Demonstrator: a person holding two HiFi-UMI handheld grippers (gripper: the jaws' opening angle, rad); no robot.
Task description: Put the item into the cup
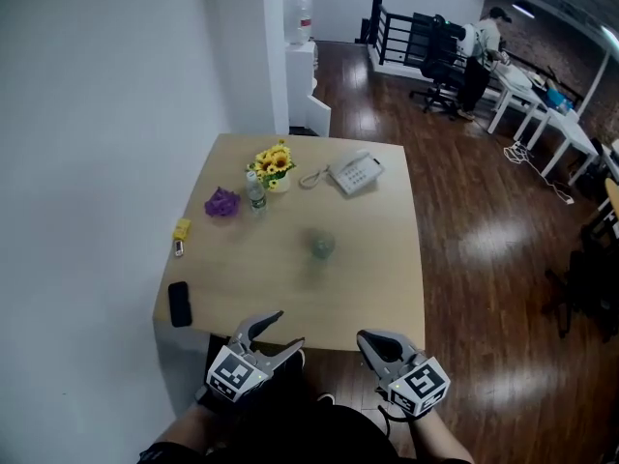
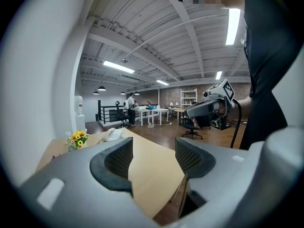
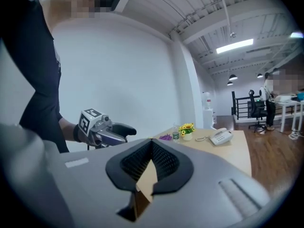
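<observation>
- The small greyish-green cup point(image 1: 321, 246) stands alone near the middle of the pale wooden desk point(image 1: 372, 283). It is smeared in the head view, so its material and whether it is empty are hard to judge.
- Which thing is "the item" is not settled. A crumpled purple object point(image 1: 221, 203) and a small yellow block point(image 1: 181, 228) both lie loose toward the desk's left edge, well apart from the cup.
- A clear plastic bottle point(image 1: 255, 193), a pot of yellow flowers point(image 1: 274, 162) and a white desk telephone point(image 1: 355, 174) sit toward the far edge. A flat black phone point(image 1: 179, 304) lies at the near left corner.
- The left gripper point(image 1: 288, 332) hovers at the near edge with its jaws apart and nothing between them.
- The right gripper point(image 1: 370, 341) is beside it, just off that edge, with its jaws pressed together on nothing.
- This looks like the approach step, with nothing picked up yet. The next move calls for the left gripper, already spread, to reach toward the left edge and close on the chosen item. It would then carry the item above the cup.
- A tiny thing just nearer than the yellow block is too small to name, and the person's arms are cut off at the bottom of the head view.
</observation>
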